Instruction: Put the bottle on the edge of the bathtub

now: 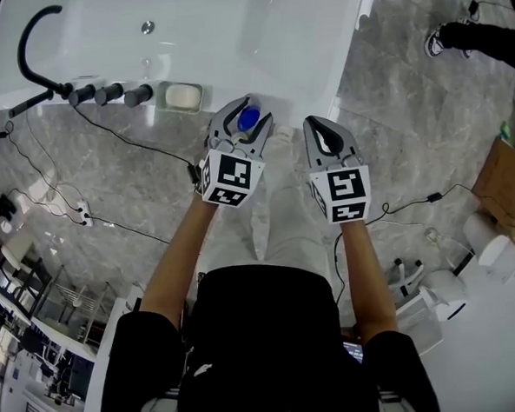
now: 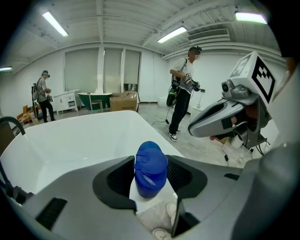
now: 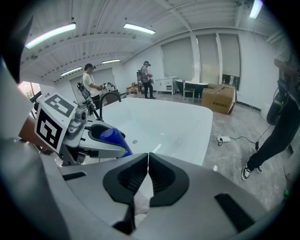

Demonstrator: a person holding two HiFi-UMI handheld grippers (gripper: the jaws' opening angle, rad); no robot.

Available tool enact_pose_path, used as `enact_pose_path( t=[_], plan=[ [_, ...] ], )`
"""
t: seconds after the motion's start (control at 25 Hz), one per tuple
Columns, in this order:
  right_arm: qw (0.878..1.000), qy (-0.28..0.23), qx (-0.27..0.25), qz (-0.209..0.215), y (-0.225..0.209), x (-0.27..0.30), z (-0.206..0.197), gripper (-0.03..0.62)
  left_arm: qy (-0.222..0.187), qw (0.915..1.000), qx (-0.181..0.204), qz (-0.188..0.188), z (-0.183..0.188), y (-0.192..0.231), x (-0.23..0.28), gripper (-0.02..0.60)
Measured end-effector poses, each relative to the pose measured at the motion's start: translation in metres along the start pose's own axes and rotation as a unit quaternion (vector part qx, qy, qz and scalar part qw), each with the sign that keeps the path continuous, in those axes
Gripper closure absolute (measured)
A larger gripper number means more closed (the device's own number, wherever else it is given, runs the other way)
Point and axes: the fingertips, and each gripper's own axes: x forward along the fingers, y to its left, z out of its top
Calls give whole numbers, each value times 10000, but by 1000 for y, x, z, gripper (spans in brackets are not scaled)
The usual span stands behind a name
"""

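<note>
The bottle (image 2: 150,174) stands on the bathtub edge (image 1: 295,87), in the upper middle of the head view, with its blue cap between the spread jaws of the left tool (image 2: 151,161). The right tool (image 3: 148,161) is pressed together and empty. The release step seems in hand. Next, the left tool should back off without tipping the bottle.

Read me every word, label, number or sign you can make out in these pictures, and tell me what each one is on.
No text here can be read.
On the marker cubes: only black-and-white square patterns, no letters or digits.
On the bottle: a plain blue cap, no print showing.
On the cardboard box: any print is too small to read.
</note>
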Motion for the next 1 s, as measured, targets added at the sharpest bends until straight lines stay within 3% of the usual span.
enact_pose_path(
  t=[0.68, 1.0],
  plan=[
    [9988, -404, -288, -41, 21, -44, 65, 572, -120, 9999, -75, 38, 43, -2, -62, 381],
    [9963, -701, -399, -302, 20, -83, 106, 572, -403, 9989, -225, 42, 92, 1, -104, 485]
  ],
)
